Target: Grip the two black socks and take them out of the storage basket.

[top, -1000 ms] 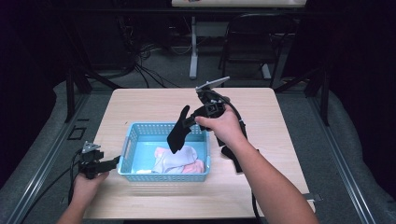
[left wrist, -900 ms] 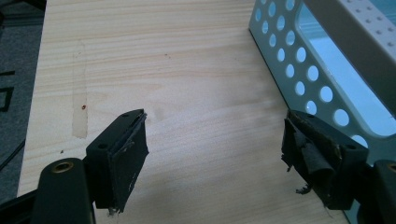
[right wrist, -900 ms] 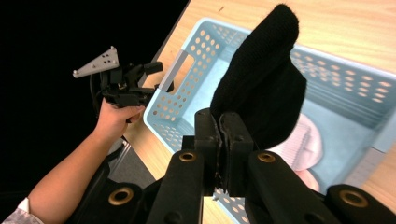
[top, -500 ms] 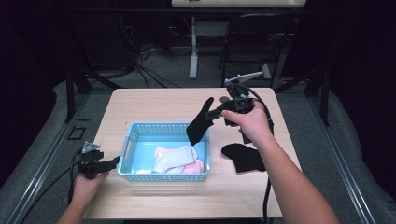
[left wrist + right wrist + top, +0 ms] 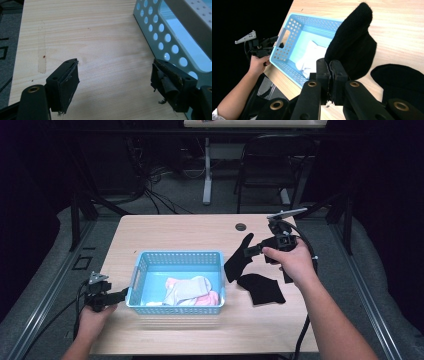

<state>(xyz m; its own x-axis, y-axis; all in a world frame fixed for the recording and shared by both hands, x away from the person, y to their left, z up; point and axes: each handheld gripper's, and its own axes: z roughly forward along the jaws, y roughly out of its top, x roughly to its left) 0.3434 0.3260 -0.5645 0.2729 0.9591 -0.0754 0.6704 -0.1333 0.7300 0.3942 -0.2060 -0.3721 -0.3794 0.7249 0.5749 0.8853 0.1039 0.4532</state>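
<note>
Right gripper (image 5: pixel 248 251) over the table's right half, jaws clenched on a black sock (image 5: pixel 235 262) that hangs just right of the blue basket (image 5: pixel 175 257), toe end up, lower end near or touching the wood — cannot tell which from the high view. In the right gripper view, same sock (image 5: pixel 352 47) pinched by one edge between the closed pads, bulk drooping free. Second black sock (image 5: pixel 261 288) flat on the table (image 5: pixel 170 227) toward the near right, just beside the held one. Basket left of centre, near the front edge, with a white sock (image 5: pixel 189 288) and a pink sock (image 5: pixel 210 298) inside. Left gripper (image 5: pixel 117 295) low at the basket's left wall, jaws spread wide and grasping nothing; in the left gripper view, perforated wall (image 5: pixel 160 37) just beside the right-hand jaw, bare wood between the pads. Judged step: laying the held sock down by its mate. Risks — thin edge grip could slip and drop the sock short, back over the basket rim; sock could land crumpled or partly over its mate, since it dangles folded; trailing cable by the right forearm could drag the flat sock toward the table's right edge; basket unclamped, so a nudge from either hand could slide it.
</note>
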